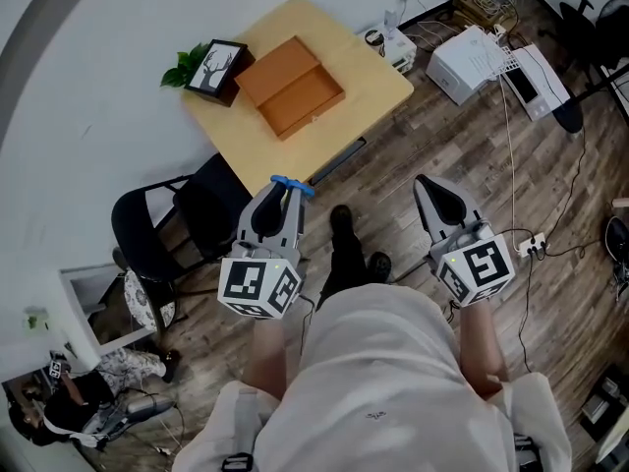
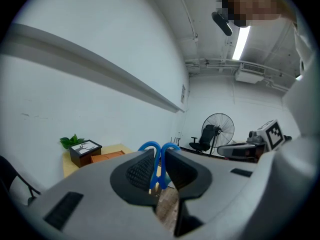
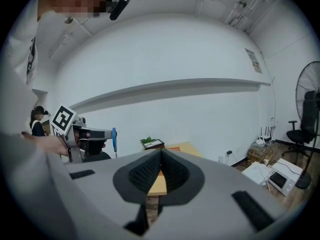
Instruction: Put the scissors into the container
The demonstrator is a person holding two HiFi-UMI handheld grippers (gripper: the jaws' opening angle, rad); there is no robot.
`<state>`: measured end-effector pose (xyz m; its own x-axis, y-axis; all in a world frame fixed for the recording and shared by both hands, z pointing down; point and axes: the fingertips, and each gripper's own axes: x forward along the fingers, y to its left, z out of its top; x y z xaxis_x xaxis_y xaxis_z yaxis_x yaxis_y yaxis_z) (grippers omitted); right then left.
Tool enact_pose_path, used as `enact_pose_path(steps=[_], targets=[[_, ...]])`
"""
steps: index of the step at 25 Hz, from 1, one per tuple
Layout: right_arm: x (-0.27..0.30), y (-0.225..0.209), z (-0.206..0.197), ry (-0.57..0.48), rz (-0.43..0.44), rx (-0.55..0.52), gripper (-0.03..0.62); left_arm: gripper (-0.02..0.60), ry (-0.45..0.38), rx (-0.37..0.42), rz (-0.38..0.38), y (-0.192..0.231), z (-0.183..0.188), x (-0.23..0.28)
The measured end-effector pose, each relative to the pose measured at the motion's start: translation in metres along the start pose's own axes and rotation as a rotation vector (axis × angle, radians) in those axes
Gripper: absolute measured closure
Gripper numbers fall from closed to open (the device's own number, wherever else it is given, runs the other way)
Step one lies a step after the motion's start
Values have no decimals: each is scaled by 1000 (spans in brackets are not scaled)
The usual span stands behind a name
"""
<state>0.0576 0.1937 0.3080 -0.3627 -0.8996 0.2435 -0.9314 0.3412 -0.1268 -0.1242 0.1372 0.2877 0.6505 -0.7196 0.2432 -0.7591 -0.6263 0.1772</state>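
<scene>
In the head view my left gripper [image 1: 285, 191] is shut on the scissors [image 1: 293, 185], whose blue handles stick out past the jaw tips. It hovers over the floor just short of the near edge of the wooden table [image 1: 383, 91]. The orange container [image 1: 290, 87] lies open on that table, further off. In the left gripper view the scissors' blue loops [image 2: 159, 151] rise between the closed jaws of that gripper [image 2: 159, 160]. My right gripper [image 1: 426, 185] is shut with nothing in it, over the floor to the right. Its closed jaws [image 3: 160, 160] face the table.
A framed deer picture [image 1: 216, 67] and a green plant [image 1: 182, 67] stand at the table's left corner. A black chair [image 1: 162, 229] sits left of the table. White boxes [image 1: 472, 62] and cables lie on the wood floor at right. A standing fan [image 2: 218, 129] is far off.
</scene>
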Motion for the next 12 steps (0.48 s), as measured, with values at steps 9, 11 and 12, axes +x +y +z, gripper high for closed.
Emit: enact_pose_path(steps=[9, 11, 12], targets=[[59, -23, 18, 22, -12, 4, 595, 514, 19, -17, -32, 40, 12, 58], [71, -29, 23, 27, -25, 11, 596, 514, 20, -20, -33, 50, 15, 69], [77, -31, 25, 30, -28, 11, 595, 514, 21, -23, -33, 55, 17, 75]])
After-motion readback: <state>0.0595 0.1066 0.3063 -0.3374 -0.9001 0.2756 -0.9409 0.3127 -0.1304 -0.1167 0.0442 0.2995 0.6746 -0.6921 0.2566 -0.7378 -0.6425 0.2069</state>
